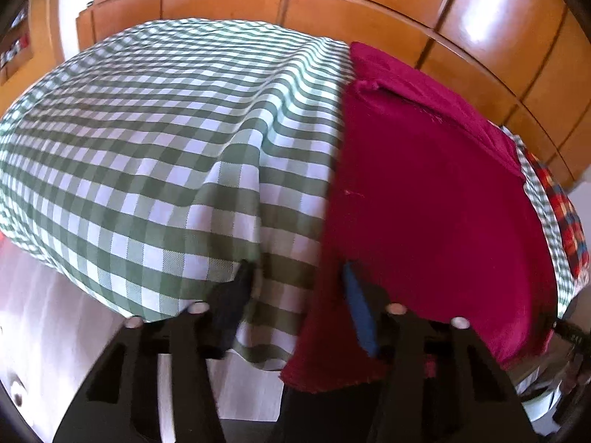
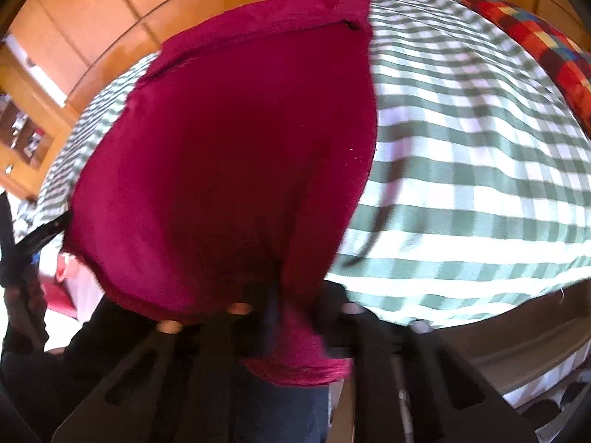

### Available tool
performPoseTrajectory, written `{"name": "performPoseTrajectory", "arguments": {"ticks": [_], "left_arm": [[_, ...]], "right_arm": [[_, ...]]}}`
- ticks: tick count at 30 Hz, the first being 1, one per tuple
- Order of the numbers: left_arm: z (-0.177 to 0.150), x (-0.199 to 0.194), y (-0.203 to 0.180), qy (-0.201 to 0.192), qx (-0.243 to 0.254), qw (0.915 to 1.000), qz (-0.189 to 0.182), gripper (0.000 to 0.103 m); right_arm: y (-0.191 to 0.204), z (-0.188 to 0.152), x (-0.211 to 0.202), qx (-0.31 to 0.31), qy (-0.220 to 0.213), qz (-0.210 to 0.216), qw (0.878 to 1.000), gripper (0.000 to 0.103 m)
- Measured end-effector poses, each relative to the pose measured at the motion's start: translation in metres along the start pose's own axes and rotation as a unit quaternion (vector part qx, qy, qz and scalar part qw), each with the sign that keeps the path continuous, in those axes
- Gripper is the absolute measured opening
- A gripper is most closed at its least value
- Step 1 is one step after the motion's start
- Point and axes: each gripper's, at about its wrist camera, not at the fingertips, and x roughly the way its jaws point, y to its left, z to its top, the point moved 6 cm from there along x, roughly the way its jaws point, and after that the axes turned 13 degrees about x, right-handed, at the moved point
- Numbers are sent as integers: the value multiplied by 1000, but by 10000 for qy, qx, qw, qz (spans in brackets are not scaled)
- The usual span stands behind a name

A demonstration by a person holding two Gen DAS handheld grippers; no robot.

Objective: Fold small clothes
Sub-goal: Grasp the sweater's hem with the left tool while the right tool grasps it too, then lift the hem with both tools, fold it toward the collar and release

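The right hand-held gripper (image 2: 275, 306) is seen closed together on the near hem of one crimson garment (image 2: 229, 155), the cloth being bunched between its dark fingers and a fold hanging below them. The left hand-held gripper (image 1: 295, 295) is seen with its jaws part-way apart at the garment's near left corner: one finger is set over the checked cloth, the other, with a blue pad (image 1: 356, 306), lies at the crimson edge. Whether the fabric is pinched there cannot be told, as the frame is blurred.

The garment is spread flat on a worktop covered by one green-and-white checked cloth (image 1: 147, 140), with its far edge folded into a band and its near hem drooping over the front edge. One multicoloured plaid fabric (image 2: 535, 44) is seen at the far right of the worktop, cut off by the frame. Orange wooden cabinet doors (image 1: 332, 3) fill the background. A pale floor (image 1: 55, 313) is seen below the worktop's edge in the left view. Something pink and red (image 2: 64, 277) at the lower left of the right view is too blurred to be identified.
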Motion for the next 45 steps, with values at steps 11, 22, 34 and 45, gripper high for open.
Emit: {"name": "performPoseTrajectory", "arguments": {"ticks": [11, 22, 34, 45], "left_arm": [[4, 4, -30, 155, 775, 9960, -413, 6], [97, -51, -36, -874, 544, 9813, -1625, 5], [212, 44, -31, -575, 126, 9894, -1326, 6], [217, 71, 14, -682, -641, 9903, -1022, 68]], "right_arm": [[6, 15, -22, 207, 36, 680, 9975, 11], [12, 105, -48, 874, -591, 1661, 9805, 11], [-1, 214, 13, 1369, -526, 1292, 9807, 12], [-30, 200, -21, 1660, -881, 1633, 9685, 84]]}}
